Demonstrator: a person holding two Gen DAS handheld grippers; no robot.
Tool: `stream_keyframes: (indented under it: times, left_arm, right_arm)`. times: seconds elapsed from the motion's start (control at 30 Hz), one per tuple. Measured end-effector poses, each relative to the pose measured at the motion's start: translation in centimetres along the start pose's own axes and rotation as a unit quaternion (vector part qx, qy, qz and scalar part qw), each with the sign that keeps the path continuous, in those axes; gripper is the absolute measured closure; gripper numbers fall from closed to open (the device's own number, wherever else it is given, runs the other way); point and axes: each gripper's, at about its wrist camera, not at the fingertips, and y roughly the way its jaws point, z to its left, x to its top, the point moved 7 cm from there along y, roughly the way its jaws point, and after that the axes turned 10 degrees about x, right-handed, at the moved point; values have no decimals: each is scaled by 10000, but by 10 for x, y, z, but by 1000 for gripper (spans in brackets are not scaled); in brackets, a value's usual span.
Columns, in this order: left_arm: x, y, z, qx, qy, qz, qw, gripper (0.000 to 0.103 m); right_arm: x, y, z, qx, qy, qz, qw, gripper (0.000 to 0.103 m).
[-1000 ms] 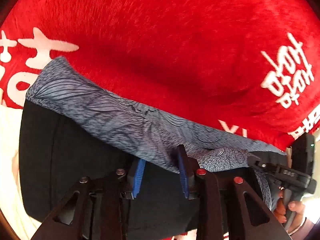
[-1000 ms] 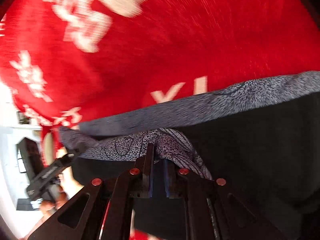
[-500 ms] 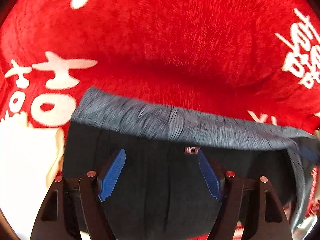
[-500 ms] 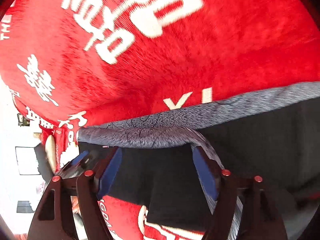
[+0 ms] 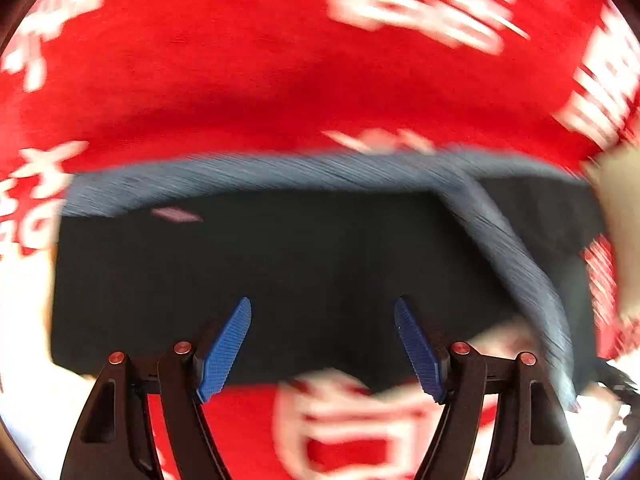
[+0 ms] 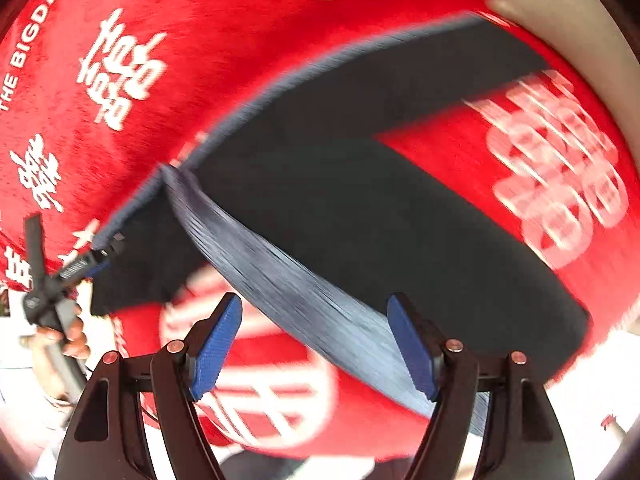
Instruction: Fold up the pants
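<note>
The black pants [image 5: 304,264] lie flat on the red cloth, with a grey patterned waistband [image 5: 280,174] along the far edge and a grey band [image 5: 520,272] running down the right side. My left gripper [image 5: 322,344] is open and empty above the pants' near edge. In the right wrist view the pants [image 6: 360,200] spread diagonally, the grey band [image 6: 288,276] passing between my fingers. My right gripper [image 6: 314,344] is open and holds nothing. The left gripper [image 6: 80,268] shows at the far left, by the pants' corner.
A red cloth [image 5: 280,60] with white characters covers the surface under and around the pants; it also shows in the right wrist view [image 6: 200,40]. A pale surface [image 6: 560,20] lies beyond the cloth at the upper right. Both views are motion-blurred.
Both grippers let go of the grey waistband, opened, and pulled back and up from the pants. The pants now lie flat on the cloth.
</note>
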Motion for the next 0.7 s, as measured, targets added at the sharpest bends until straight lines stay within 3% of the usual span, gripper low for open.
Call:
stream_keyframes:
  times: [0.17,0.3,0.53,0.7]
  left_arm:
    - [-40,-5,-115,-873,57,477,9950,27]
    - [-63,5,-163,-823,-123,763,9936,27]
    - [-78,14,-192,-473,-324,820,9950,27]
    - [-79,19,-206,-469,-130,845,9952,28]
  right_arm:
    - [-63,-26,-76,-147,300,284,9990,25]
    - [-91,-26,-117,64,268,590,9979,25]
    - [-103,-11,-149,810,446,812,9924,26]
    - [-103,-6,-144,1223,314,811,9887,44]
